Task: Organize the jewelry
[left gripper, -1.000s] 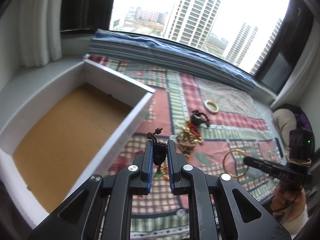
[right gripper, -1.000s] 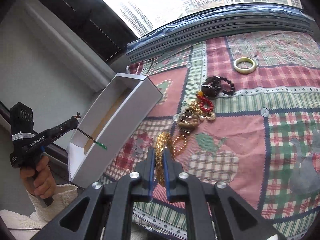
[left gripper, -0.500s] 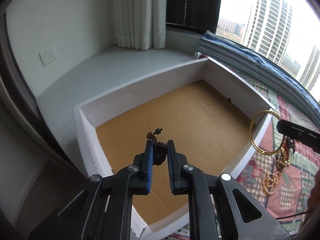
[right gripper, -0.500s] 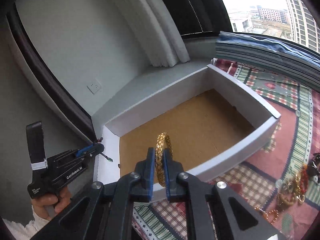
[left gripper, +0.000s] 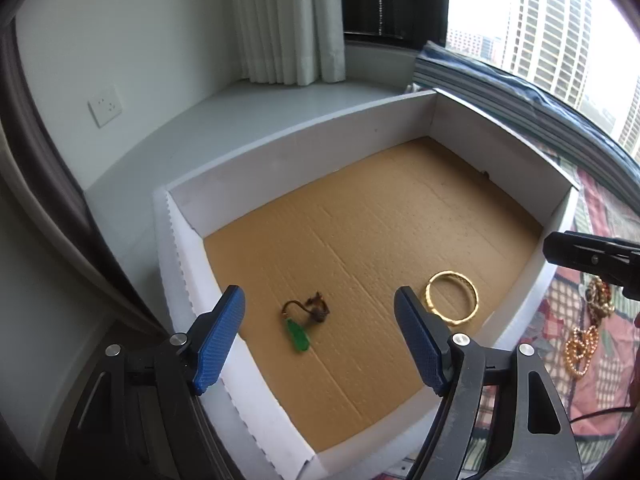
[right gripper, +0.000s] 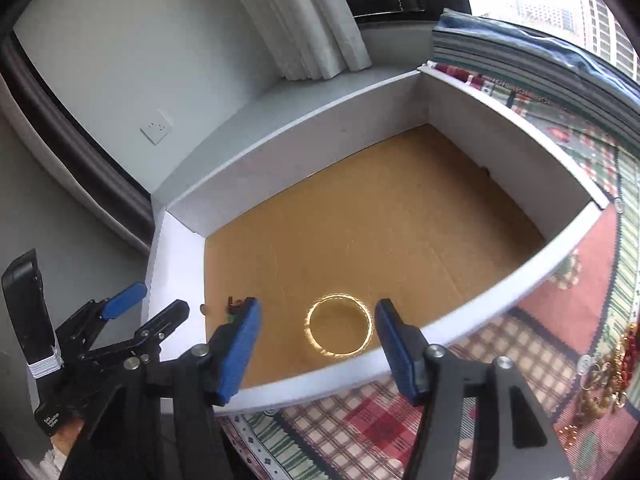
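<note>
A white box [left gripper: 304, 140] with a brown cardboard floor holds two pieces. A dark cord pendant with a green stone [left gripper: 302, 322] lies near its front left. A gold bangle [left gripper: 452, 303] lies flat at the front right, and shows in the right wrist view [right gripper: 339, 330]. My left gripper [left gripper: 320, 336] is open and empty above the pendant. My right gripper [right gripper: 316, 342] is open and empty above the bangle. The box shows in the right wrist view too [right gripper: 320, 120]. The pendant is mostly hidden there.
A pile of gold and red bead jewelry [left gripper: 588, 320] lies on the plaid quilt right of the box, also in the right wrist view [right gripper: 608, 376]. A white sill, curtain [left gripper: 288, 20] and wall socket [left gripper: 105, 106] lie behind the box.
Both grippers have opened. The pendant has dropped from the left gripper and the gold bangle from the right gripper onto the box floor.
</note>
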A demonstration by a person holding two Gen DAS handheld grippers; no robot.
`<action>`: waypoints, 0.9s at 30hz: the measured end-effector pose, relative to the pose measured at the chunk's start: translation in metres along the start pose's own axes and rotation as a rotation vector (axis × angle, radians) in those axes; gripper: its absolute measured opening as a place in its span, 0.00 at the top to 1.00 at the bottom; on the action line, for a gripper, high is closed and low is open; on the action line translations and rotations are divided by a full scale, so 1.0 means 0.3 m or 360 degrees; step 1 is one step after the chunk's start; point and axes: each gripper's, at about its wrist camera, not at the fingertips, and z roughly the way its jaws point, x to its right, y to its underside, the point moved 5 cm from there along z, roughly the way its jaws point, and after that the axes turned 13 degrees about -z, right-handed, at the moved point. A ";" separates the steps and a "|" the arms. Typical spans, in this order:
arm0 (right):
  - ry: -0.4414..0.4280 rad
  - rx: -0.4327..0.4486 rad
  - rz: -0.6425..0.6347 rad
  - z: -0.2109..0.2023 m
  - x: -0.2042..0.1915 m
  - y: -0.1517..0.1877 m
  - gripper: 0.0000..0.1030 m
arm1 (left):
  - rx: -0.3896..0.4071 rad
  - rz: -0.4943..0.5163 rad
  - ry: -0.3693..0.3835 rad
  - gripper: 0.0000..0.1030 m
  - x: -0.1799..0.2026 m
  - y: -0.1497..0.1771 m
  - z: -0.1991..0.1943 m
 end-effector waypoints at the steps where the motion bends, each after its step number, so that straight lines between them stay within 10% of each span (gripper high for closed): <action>1: 0.0038 0.0018 -0.0016 -0.037 0.005 0.015 0.38 | 0.0006 0.0008 0.0039 0.22 0.018 0.007 -0.016; 4: 0.0228 0.0076 -0.0068 -0.160 0.023 0.085 0.17 | 0.0034 0.0053 0.0160 0.14 0.091 0.027 -0.076; 12: 0.0753 0.0095 0.0047 -0.491 0.157 0.436 0.16 | 0.0054 0.0220 0.0506 0.05 0.337 0.135 -0.244; 24: 0.1005 0.0304 0.0342 -0.842 0.191 0.868 0.16 | -0.0013 0.0517 0.0863 0.03 0.612 0.407 -0.364; 27: 0.1113 0.0314 0.0230 -0.858 0.150 0.927 0.00 | -0.0103 0.0576 0.0854 0.03 0.640 0.478 -0.353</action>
